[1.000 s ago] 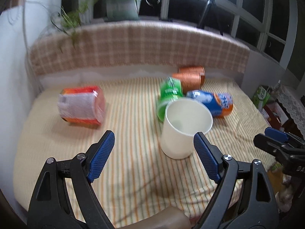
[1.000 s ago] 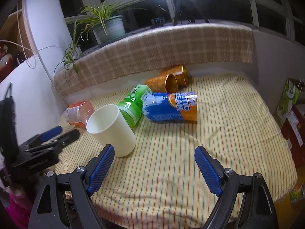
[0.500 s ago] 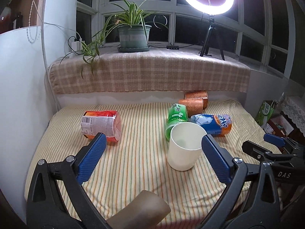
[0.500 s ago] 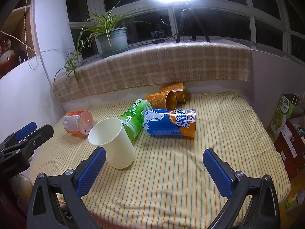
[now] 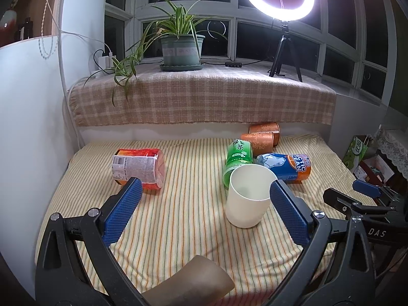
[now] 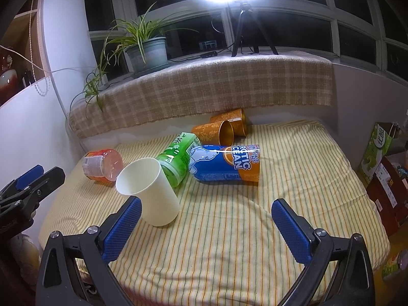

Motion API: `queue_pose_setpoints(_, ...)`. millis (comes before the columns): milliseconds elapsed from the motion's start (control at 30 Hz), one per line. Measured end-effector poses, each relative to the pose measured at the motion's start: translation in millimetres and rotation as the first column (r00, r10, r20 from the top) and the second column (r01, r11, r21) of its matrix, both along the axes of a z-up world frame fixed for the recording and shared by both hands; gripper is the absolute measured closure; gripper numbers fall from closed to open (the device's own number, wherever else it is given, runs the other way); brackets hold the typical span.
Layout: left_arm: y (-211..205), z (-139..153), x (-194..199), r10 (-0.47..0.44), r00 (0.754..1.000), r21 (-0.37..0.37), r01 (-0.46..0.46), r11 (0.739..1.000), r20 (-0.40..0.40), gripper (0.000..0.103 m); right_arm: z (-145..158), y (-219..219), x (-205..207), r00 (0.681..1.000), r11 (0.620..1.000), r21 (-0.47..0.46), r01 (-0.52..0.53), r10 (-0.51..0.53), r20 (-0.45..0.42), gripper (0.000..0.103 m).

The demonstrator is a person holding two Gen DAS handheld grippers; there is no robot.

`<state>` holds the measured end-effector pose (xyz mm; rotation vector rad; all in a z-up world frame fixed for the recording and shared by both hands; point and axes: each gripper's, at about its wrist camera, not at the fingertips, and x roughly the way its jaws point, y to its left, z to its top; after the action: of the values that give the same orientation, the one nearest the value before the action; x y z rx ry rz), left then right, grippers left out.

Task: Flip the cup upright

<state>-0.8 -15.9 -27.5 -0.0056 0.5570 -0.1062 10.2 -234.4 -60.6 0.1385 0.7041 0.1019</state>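
I'm holding my left gripper [image 5: 204,213] with its 2 blue-padded fingers [image 5: 122,211] spread wide, gripping nothing. My right gripper [image 6: 206,230] is gaping likewise, apparently level with it, both hovering apart.

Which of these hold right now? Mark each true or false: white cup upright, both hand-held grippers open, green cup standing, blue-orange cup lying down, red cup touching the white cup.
1. The white cup stands upright, mouth up. True.
2. The left hand-held gripper and the right hand-held gripper are both open and hold nothing. True.
3. The green cup stands upright. False: it lies on its side behind the white cup.
4. The blue-orange cup lies on its side. True.
5. The red cup touches the white cup. False: striped cloth separates them.
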Motion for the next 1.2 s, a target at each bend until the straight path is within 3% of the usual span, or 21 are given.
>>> queue_pose_setpoints(1200, 7.2, 4.7, 1.3, 0.012, 1.000, 0.002, -0.012, 1.000, 0.005, 0.001, -4.3, 0.1, 2.3, 1.000, 1.000, 0.008, -0.003, 0.003, -0.014, 0.000)
